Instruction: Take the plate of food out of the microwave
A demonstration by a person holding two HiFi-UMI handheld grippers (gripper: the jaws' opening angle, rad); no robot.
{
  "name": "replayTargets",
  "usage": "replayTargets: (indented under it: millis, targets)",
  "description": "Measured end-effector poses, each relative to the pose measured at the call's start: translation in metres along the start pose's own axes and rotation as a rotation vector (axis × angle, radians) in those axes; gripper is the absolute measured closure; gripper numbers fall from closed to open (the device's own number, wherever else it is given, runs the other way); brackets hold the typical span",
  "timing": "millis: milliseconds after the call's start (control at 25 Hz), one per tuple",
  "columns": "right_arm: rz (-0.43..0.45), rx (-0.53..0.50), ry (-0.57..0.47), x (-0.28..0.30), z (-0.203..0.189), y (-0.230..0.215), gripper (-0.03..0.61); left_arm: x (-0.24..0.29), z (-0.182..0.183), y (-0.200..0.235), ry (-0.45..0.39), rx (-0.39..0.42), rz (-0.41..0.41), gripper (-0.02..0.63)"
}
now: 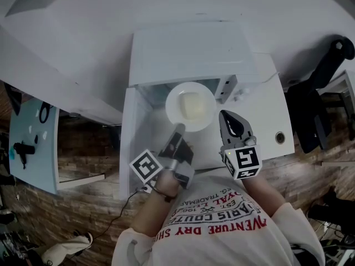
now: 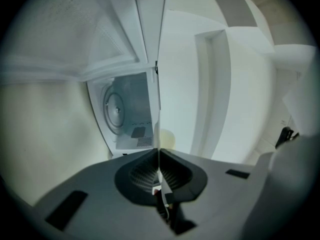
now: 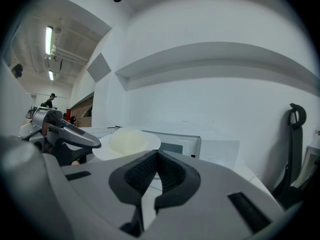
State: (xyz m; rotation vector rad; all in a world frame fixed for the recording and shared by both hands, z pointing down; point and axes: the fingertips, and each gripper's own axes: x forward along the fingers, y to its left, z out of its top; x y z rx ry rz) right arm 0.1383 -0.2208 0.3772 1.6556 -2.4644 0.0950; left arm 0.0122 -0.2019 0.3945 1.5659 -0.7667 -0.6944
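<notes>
A white plate (image 1: pixel 173 113) carrying pale yellow food (image 1: pixel 192 105) hangs in front of the open white microwave (image 1: pixel 188 54), just outside its cavity. My left gripper (image 1: pixel 179 127) is shut on the plate's near rim. In the left gripper view the plate (image 2: pixel 159 84) shows edge-on as a thin line clamped between the pads, with the empty cavity and its turntable (image 2: pixel 114 109) behind. My right gripper (image 1: pixel 227 118) hovers to the right of the plate, jaws together and holding nothing. From the right gripper view (image 3: pixel 157 156) the plate (image 3: pixel 150 143) appears ahead on the left.
The microwave door (image 1: pixel 135 143) is swung open to the left. The microwave stands on a white counter (image 1: pixel 266 115) with a round cable hole (image 1: pixel 280 137). A black chair (image 1: pixel 321 93) is at the right, a glass-topped table (image 1: pixel 33 143) at the left.
</notes>
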Motion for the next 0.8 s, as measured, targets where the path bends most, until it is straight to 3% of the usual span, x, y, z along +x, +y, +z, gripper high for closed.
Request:
replayTargets:
  millis: [800]
  targets:
    - [-0.015,0.006,-0.005,-0.0006,-0.0022,-0.0009,0.575,-0.0028,-0.0014,0.0042,0.003,-0.016,-0.009,0.598]
